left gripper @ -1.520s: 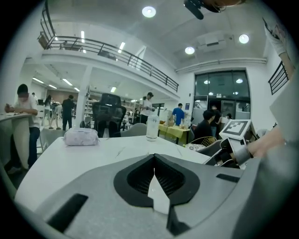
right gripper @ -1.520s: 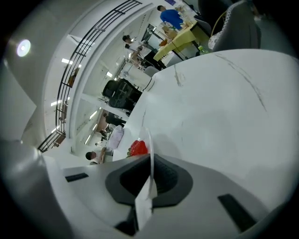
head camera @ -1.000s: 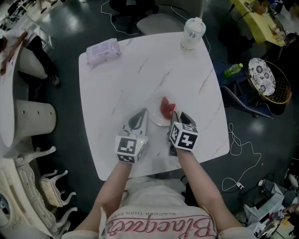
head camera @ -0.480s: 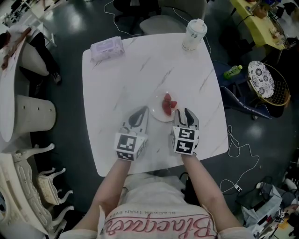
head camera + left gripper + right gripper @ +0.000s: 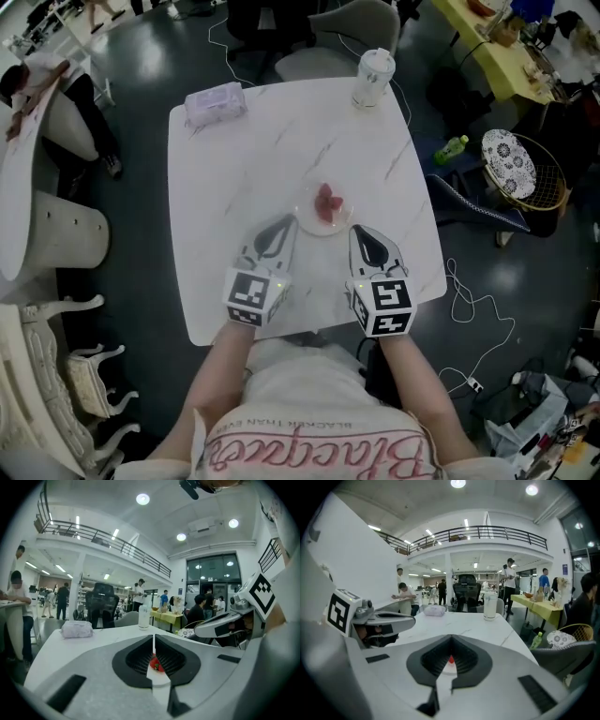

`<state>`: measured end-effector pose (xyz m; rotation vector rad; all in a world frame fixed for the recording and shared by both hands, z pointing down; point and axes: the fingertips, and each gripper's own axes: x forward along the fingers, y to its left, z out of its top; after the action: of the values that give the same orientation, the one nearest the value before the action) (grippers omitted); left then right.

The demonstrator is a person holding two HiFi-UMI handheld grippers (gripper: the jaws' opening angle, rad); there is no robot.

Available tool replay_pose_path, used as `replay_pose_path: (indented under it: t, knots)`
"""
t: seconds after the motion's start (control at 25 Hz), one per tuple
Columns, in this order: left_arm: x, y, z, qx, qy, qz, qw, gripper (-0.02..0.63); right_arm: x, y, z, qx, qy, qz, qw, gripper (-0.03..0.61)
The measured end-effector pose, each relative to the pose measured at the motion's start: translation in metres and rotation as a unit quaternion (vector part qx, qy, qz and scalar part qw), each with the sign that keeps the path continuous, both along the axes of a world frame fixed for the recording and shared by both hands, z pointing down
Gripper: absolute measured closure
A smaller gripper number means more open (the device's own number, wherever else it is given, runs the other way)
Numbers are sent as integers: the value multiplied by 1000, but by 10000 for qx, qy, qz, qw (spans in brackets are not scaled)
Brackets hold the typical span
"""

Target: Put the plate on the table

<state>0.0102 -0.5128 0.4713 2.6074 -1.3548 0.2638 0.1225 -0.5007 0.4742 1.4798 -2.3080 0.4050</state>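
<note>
A small clear plate (image 5: 309, 221) with red strawberries (image 5: 328, 201) rests on the white marble table (image 5: 234, 178), near its middle. My left gripper (image 5: 286, 223) is shut, its tips just left of the plate's near edge. My right gripper (image 5: 357, 231) is also shut and empty, its tips just right of the plate and apart from it. In the left gripper view the closed jaws (image 5: 153, 641) frame the plate (image 5: 160, 678) and berries (image 5: 156, 663) beyond. The right gripper view shows its shut jaws (image 5: 451, 639) with the plate (image 5: 449, 668) ahead.
A wrapped tissue pack (image 5: 216, 103) lies at the table's far left corner and a lidded cup (image 5: 372, 78) stands at the far right corner. A grey chair (image 5: 342, 33) stands behind the table. Cables (image 5: 478, 300) and a green bottle (image 5: 450, 148) lie on the floor at right.
The right gripper has drawn back from the plate's right edge toward the person and its jaws have shut. The plate stays on the table. The left gripper has barely moved.
</note>
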Motion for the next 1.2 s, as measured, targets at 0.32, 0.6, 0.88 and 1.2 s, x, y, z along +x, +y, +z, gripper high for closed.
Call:
replay_pose_path:
  t: [0.32, 0.6, 0.88, 1.2]
  knots:
    - [10, 35, -57, 549, -62, 174, 9983, 607, -12, 41, -62, 462, -460, -346, 9973, 575]
    - [12, 57, -95, 870, -46, 248, 9959, 607, -23, 66, -108, 953, -674, -486, 9920, 575]
    - [20, 70, -116, 1095, 7, 372, 9933, 607, -38, 76, -140, 1568, -585, -634, 9839, 574]
    - [22, 79, -124, 1203, 83, 445, 9917, 606, -41, 86, -142, 1563, -575, -612, 9841, 575]
